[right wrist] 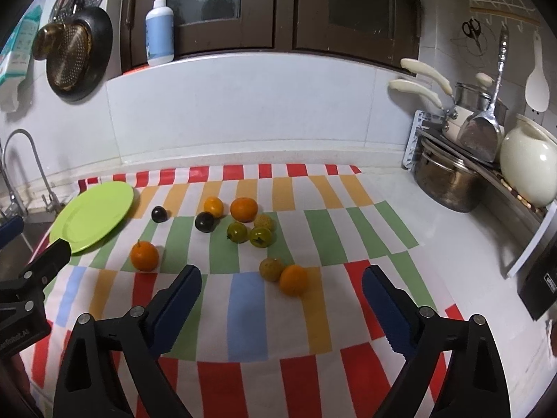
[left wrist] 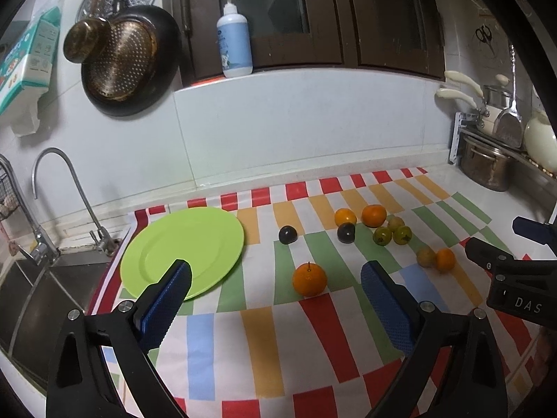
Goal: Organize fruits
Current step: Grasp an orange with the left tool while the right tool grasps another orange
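Both my left gripper (left wrist: 275,278) and right gripper (right wrist: 282,282) are spread wide, holding nothing. Oranges (left wrist: 309,279), plums (left wrist: 288,234) lie right of the green plate (left wrist: 181,247).

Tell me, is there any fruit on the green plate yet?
No, the green plate is bare, and the oranges and other fruit, like the stemmed orange, lie on the striped cloth.

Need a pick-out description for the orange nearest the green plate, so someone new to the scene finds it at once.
Start at the green plate on the left end of the striped cloth. Just right of the plate's near edge sits one orange, alone on the cloth. Unlike the other oranges, it touches no other fruit and has a short dark stem sticking up.
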Action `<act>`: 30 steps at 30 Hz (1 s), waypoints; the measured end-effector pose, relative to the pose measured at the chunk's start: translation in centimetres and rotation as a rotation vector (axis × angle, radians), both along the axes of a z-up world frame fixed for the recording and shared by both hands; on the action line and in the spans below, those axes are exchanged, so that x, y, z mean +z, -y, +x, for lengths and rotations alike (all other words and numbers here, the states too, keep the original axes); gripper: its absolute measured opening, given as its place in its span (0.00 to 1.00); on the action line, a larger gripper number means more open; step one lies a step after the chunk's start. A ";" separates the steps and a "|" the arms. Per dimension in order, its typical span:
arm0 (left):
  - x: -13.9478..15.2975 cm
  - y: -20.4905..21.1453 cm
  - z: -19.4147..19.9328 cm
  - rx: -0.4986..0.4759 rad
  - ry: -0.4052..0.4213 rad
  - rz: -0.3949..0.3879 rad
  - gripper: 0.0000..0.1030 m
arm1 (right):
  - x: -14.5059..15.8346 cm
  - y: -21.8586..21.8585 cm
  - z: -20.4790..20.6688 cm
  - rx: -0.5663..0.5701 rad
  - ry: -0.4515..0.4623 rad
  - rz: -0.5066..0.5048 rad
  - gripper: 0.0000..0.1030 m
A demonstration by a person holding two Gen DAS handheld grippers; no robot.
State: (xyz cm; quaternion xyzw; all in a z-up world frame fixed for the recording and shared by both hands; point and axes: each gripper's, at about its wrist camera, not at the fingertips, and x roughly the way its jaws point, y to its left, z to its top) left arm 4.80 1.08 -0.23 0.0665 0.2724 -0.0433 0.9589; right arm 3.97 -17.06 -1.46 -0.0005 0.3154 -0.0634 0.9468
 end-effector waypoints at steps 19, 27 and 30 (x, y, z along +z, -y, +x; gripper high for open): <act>-5.1 1.6 5.9 -0.052 -0.145 0.014 0.72 | -5.5 1.8 5.2 -0.046 -0.165 0.032 0.63; -6.8 1.8 7.7 -0.050 -0.206 -0.011 0.58 | -7.0 2.5 5.8 -0.073 -0.214 0.040 0.58; -7.3 2.0 8.1 -0.057 -0.222 -0.013 0.55 | -7.4 2.7 6.1 -0.075 -0.223 0.036 0.55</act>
